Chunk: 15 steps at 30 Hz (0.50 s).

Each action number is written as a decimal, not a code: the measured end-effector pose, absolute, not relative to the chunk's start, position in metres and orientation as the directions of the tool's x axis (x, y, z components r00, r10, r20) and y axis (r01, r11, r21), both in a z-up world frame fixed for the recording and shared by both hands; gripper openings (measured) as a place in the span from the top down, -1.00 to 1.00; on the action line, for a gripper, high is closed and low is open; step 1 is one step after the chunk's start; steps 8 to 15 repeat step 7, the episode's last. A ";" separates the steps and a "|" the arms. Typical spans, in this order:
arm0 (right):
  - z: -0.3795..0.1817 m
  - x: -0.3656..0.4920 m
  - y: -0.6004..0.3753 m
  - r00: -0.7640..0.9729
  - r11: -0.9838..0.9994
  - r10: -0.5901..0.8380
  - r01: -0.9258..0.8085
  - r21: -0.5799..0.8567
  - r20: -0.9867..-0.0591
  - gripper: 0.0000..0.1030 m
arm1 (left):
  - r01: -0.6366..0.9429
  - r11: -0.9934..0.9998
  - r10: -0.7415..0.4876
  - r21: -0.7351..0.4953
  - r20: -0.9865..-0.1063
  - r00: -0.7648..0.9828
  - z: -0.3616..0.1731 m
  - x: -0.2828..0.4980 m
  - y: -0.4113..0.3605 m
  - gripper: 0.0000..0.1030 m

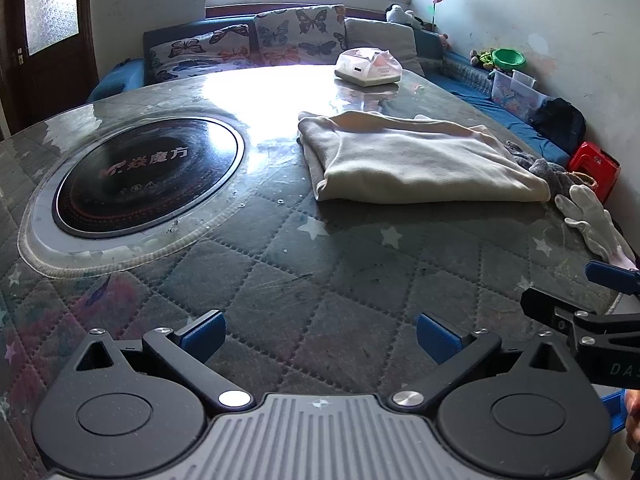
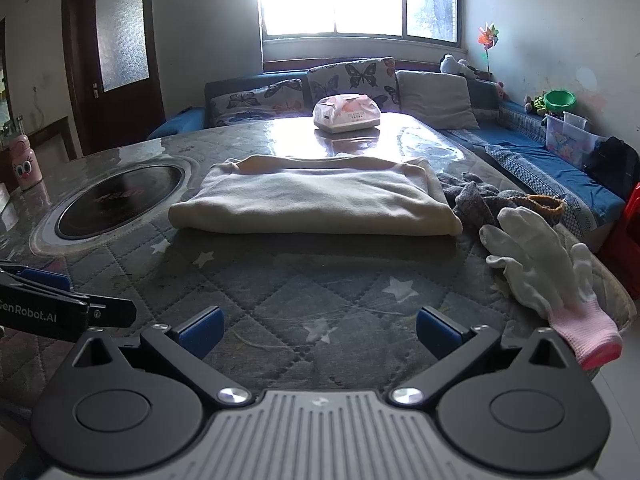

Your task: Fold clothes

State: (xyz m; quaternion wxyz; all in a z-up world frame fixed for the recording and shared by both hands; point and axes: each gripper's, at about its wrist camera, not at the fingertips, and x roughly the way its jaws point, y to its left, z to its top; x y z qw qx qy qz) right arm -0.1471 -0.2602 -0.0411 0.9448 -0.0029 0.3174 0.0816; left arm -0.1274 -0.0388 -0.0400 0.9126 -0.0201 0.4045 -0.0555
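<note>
On the quilted table, a cream garment lies folded into a flat rectangle, well ahead of both tools and touching neither. Judging by its neat shape, this piece looks finished, and the step in hand seems to be moving on; the next move would call for reaching to the grey clothing bunched just beside its right edge, near a white glove. Both the left gripper and right gripper hang wide apart, holding nothing.
</note>
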 end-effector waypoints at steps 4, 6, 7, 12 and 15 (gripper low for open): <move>-0.040 -0.150 -0.258 0.787 0.986 0.156 -0.161 0.046 -0.597 -1.00 | 0.090 0.993 -0.118 -0.077 -0.730 0.674 -0.039 -0.129 -0.041 -1.00; -0.040 -0.151 -0.258 0.788 0.986 0.157 -0.161 0.047 -0.595 -1.00 | 0.094 0.993 -0.118 -0.074 -0.726 0.678 -0.038 -0.130 -0.042 -1.00; -0.040 -0.151 -0.258 0.789 0.986 0.158 -0.162 0.047 -0.594 -1.00 | 0.096 0.992 -0.121 -0.077 -0.725 0.677 -0.038 -0.131 -0.042 -1.00; -0.040 -0.151 -0.258 0.789 0.986 0.158 -0.162 0.047 -0.594 -1.00 | 0.096 0.992 -0.121 -0.077 -0.725 0.677 -0.038 -0.131 -0.042 -1.00; -0.040 -0.151 -0.258 0.789 0.986 0.158 -0.162 0.047 -0.594 -1.00 | 0.096 0.992 -0.121 -0.077 -0.725 0.677 -0.038 -0.131 -0.042 -1.00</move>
